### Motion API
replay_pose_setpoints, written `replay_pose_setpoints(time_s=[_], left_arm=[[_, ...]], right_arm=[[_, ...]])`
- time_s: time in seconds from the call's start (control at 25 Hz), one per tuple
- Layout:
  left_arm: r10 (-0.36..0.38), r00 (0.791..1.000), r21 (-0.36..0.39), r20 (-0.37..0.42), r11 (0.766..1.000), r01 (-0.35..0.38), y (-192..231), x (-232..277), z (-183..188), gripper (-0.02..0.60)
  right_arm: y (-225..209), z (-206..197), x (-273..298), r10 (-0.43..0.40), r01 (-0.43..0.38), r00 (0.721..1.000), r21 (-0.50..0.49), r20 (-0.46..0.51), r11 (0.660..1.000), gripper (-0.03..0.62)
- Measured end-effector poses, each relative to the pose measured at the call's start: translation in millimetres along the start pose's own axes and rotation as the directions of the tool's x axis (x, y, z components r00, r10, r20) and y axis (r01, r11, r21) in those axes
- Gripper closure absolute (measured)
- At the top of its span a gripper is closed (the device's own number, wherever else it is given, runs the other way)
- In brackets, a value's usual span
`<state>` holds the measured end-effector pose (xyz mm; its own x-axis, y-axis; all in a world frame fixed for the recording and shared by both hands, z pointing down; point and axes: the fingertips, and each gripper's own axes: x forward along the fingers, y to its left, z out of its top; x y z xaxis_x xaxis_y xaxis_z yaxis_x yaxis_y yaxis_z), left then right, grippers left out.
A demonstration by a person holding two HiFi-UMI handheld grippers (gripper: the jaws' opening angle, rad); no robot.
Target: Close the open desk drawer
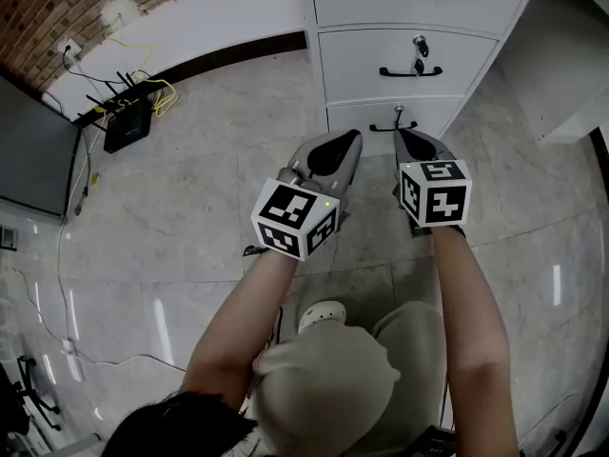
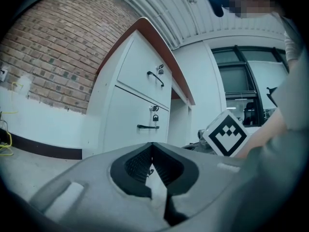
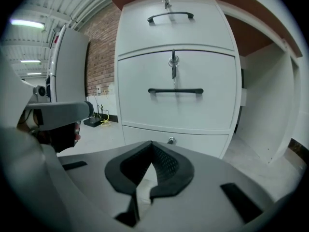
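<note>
While left gripper [image 1: 350, 141] and right gripper [image 1: 403, 137] hang with jaws together, both empty, near the bottom drawer [image 1: 395, 114], all drawer fronts look flush; only the head view shows the router [image 1: 127, 124] on the floor [image 1: 190, 188].

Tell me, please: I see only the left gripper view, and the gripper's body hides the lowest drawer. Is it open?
Observer: No. In the head view the bottom drawer looks shut, its front in line with the middle drawer.
Operator: Does the right gripper hold its handle?
Observer: No. In the right gripper view the right gripper has its jaws together, with nothing between them.
</note>
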<state>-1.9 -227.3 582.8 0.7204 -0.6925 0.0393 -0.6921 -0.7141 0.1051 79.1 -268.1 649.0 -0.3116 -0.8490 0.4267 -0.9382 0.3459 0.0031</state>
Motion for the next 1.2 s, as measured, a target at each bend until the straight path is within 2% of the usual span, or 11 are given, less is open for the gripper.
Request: replay_pose_setpoints(time_s=[0.56, 1.0, 1.2], left_arm=[[-0.038, 0.997, 0.081, 0.062, 0.996, 0.033, -54, -30, 75, 0.575], [-0.052, 0.989, 0.167, 0.136, 0.986, 0.029, -96, -50, 140, 0.575], [-0.042, 0.985, 0.164, 0.166, 0.986, 0.014, -110, -57, 167, 0.575]], right_arm=[[16, 63, -108, 0.041, -0.034, 0.991, -0.057, 0.13, 0.998, 0.585], [41, 111, -176, 0.057, -0.03, 0.963, -0.103, 0.262, 0.994, 0.585], [41, 128, -203, 0.045, -0.012, 0.952, -0.11, 0.302, 0.994, 0.585]])
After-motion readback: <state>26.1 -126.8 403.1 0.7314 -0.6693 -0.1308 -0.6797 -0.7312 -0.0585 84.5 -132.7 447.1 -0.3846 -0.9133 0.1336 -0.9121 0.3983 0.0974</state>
